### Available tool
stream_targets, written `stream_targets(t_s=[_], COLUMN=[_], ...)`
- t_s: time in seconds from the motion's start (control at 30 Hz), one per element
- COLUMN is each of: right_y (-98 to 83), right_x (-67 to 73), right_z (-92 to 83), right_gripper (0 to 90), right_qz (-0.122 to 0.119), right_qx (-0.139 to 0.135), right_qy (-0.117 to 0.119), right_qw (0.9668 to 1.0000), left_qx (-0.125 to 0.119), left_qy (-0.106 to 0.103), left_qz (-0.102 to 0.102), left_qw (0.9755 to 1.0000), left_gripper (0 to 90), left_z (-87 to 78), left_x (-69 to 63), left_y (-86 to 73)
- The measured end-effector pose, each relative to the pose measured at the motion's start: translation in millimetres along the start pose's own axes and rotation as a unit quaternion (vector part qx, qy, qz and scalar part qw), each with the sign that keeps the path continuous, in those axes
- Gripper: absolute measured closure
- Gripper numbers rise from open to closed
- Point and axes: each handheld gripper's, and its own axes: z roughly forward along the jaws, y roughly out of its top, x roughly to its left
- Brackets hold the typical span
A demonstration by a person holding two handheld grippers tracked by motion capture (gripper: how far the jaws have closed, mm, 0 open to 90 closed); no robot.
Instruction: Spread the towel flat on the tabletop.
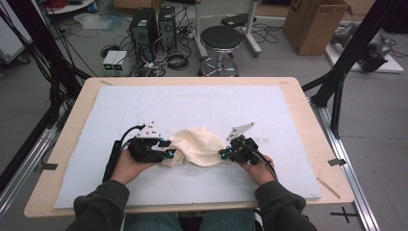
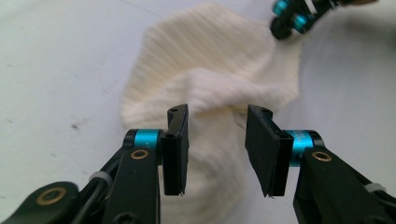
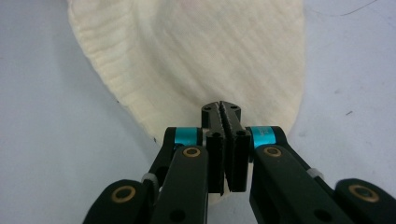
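Nearest the person, two dark sleeves come in at 6 o'clock of the high view, each hand holding a tool. The left tool (image 1: pixel 169 154) sits at 9 o'clock of the cloth (image 1: pixel 199 146); its jaws stand apart, with a fold of cloth between them but not pinched. The right tool (image 1: pixel 224 154) sits at 3 o'clock of the cloth, jaws pressed together on the cloth's edge.

The cloth, cream and ribbed, lies bunched between the two tools on the white mat (image 1: pixel 144 106), near the mat's front middle. The mat covers most of the wooden counter (image 1: pixel 72 125).

Beyond the counter, at 12 o'clock, a black stool (image 1: pixel 221 38) stands on the floor; a cardboard box (image 1: pixel 315 24) sits at 1 o'clock.
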Motion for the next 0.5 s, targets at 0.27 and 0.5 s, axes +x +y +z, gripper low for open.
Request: stream_targets(t_s=[0.27,0.5], right_y=[0.3,0.7], right_x=[2.2,3.0], right_z=[-0.1,2.8], right_gripper=[88.8,88.8], right_qz=[-0.004,-0.007], right_qx=[-0.001,0.003], right_qy=[0.003,0.008], right_qw=[1.0000,0.9999], left_qx=[0.039,0.057], left_qy=[0.017,0.030], left_qz=[-0.001,0.008], left_qw=[0.9991,0.9979], left_gripper=[57.3,81.5], left_z=[23.7,37.8], left_x=[-10.3,-6.3], left_y=[-18.4,-16.7])
